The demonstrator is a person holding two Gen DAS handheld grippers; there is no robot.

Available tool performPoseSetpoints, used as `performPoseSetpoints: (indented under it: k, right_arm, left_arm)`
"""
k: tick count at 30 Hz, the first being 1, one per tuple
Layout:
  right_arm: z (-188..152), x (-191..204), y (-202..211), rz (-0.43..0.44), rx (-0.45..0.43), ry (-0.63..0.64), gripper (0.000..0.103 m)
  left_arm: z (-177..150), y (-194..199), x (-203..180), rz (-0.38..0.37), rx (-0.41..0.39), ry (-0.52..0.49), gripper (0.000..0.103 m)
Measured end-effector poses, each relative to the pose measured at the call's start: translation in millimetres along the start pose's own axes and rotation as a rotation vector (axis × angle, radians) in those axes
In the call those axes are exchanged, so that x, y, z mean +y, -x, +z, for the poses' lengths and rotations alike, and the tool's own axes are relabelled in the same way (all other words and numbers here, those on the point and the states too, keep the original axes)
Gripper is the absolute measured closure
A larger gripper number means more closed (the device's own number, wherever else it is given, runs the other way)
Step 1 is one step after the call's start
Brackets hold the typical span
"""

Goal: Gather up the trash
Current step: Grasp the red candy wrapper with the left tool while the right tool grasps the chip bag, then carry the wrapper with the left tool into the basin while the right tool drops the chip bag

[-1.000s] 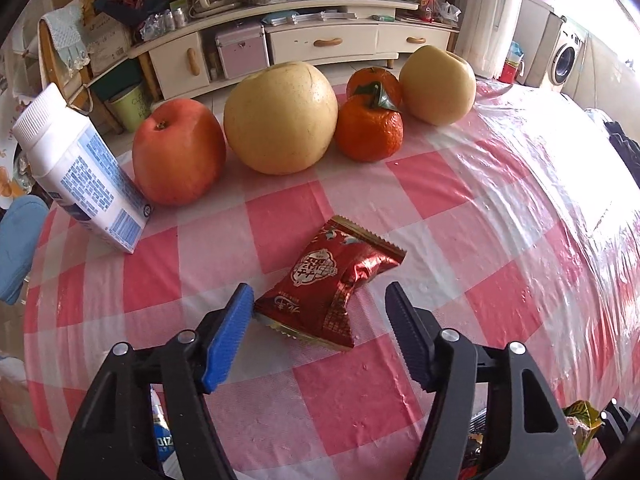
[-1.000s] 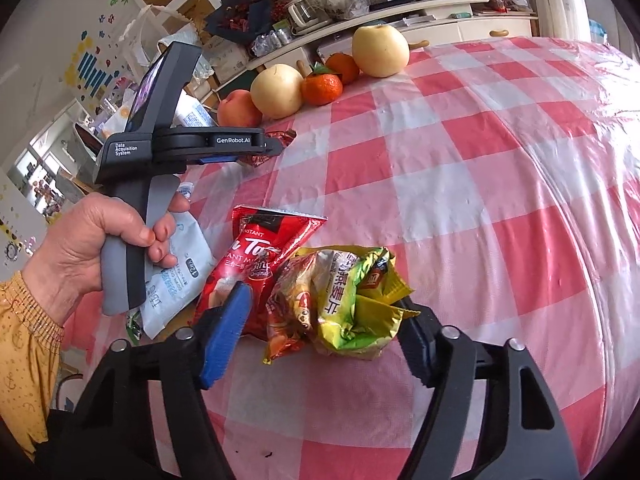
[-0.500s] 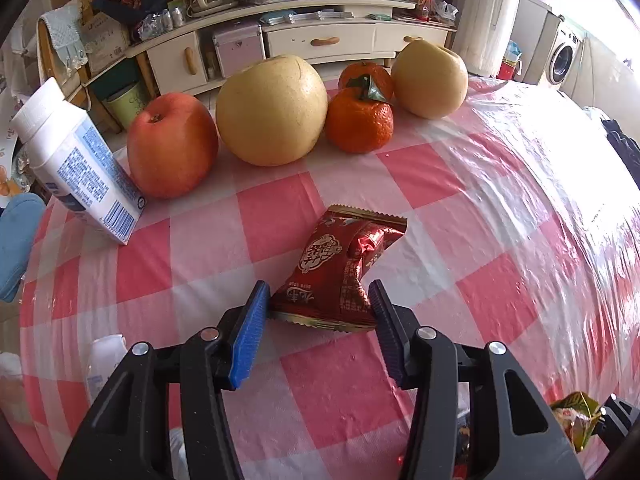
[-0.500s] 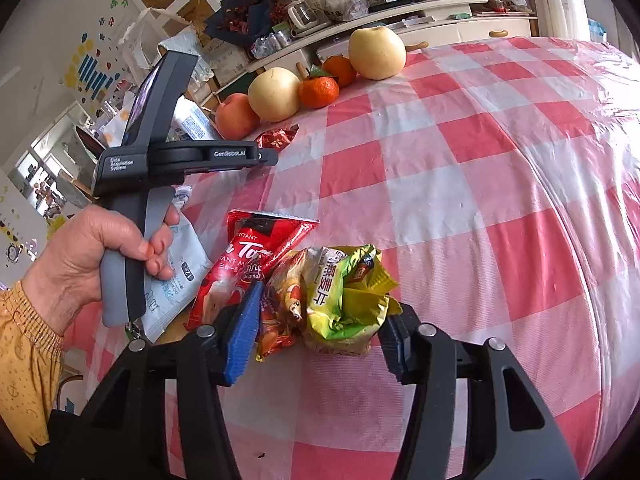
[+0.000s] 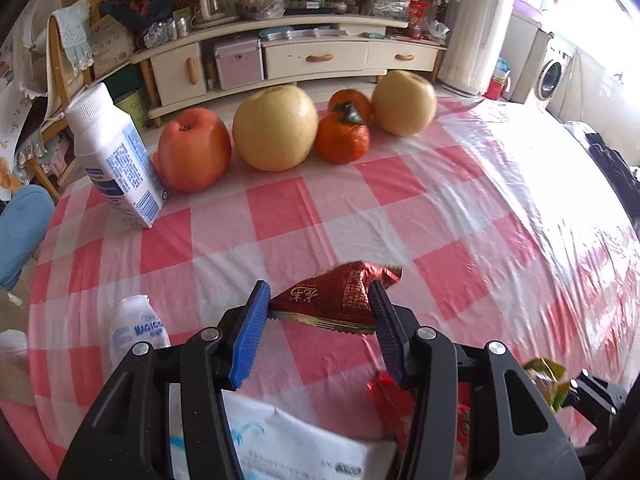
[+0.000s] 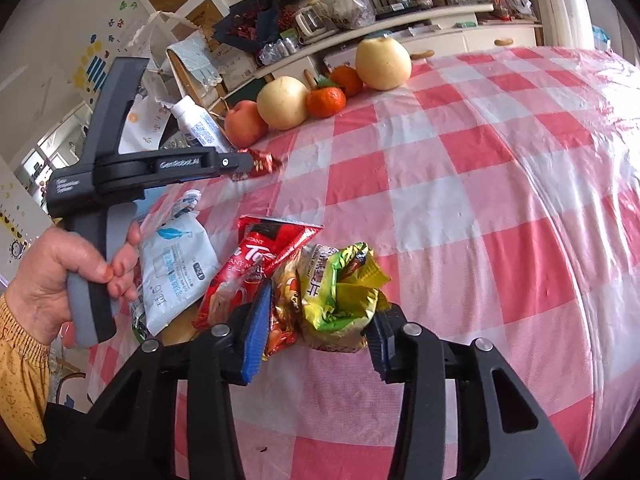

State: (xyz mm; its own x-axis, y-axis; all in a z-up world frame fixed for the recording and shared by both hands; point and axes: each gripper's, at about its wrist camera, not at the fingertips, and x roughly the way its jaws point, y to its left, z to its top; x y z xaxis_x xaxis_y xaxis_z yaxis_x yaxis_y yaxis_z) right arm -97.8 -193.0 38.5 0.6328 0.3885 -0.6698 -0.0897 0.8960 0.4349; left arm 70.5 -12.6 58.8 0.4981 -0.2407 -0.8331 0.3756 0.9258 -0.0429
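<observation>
In the left wrist view, the left claw (image 5: 318, 312) is seen clamped on the red candy wrapper (image 5: 336, 300); its jaws have just been closing, from a wide straddle a second ago to a grip with both pads pressed against the wrapper's sides. The wrapper has been carried back from the fruit row toward the near edge of the bench (image 5: 460, 216) and appears to be lifted clear of the cloth, though blur along its upper edge leaves that uncertain. The milk carton (image 5: 116, 160), apple (image 5: 195, 149), pears and oranges are left standing along the far edge, and a small white bottle (image 5: 136, 330) lies near the left edge. In the right wrist view, the right claw (image 6: 316, 326) is seen shut on the yellow-green snack bag (image 6: 340, 292), which is crumpled more tightly than a second ago; its jaws have just been closing, and the bag rests near the near edge, beside the red instant-drink packet (image 6: 256, 264) and the white pouch (image 6: 172, 268). The left hand (image 6: 60, 280) is seen at the left edge, gripping the other tool's handle. Two pieces of trash are thus judged secured at once, so the carry to a bin, which is not seen in either view, may follow, while the packet, pouch and bottle remain to be collected.
</observation>
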Motion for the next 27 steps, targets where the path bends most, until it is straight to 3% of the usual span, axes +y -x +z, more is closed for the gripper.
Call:
performPoseSetpoints:
  k: [16, 27]
  right_arm:
    - [7.5, 21.5, 24.5, -0.019, -0.114, 0.098, 0.062]
    - [3.7, 48.1, 21.5, 0.014, -0.106, 0.153, 0.062]
  left_arm:
    - [-44.7, 67.3, -2.9, -0.066, -0.06, -0.031, 0.051]
    - [-82.4, 110.4, 12.6, -0.09, -0.113, -0.007, 0.051]
